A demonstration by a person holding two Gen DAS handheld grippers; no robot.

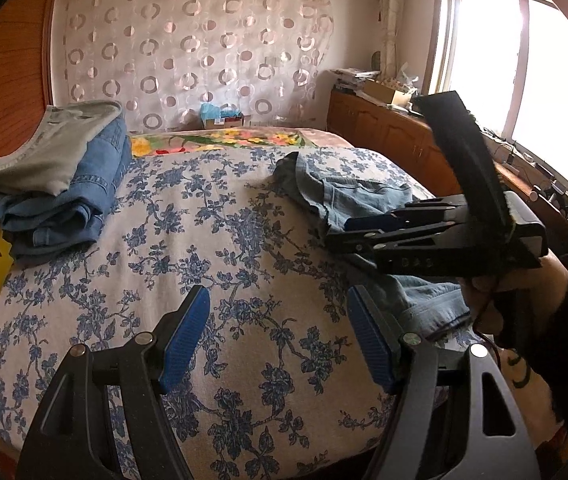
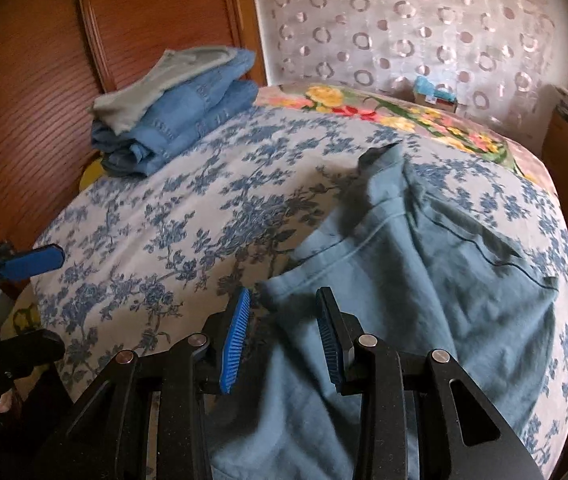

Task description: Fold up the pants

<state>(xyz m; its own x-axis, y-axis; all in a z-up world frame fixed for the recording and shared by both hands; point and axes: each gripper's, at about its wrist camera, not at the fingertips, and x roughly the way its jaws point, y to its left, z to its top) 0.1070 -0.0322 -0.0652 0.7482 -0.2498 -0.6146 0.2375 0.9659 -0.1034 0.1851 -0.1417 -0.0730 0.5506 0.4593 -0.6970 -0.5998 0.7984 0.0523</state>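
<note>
Left hand-held gripper (image 1: 277,338) gaping, ribbed pads | right hand-held gripper (image 2: 284,340) gaping | pants (image 2: 424,280) rumpled, soft teal

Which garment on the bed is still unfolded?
The teal-blue cotton pants under the open right gripper, spread out and rumpled. The blue denim jeans and grey garment sit stacked, folded.

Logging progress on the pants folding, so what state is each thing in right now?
Left claw: open, over bare bedspread, holding nothing.
Right claw: open, above the pants, not gripping.
Teal pants: unfolded, rumpled on the bed.
Clothes pile: folded, stacked at the far corner.
Bedspread: spread flat.
</note>
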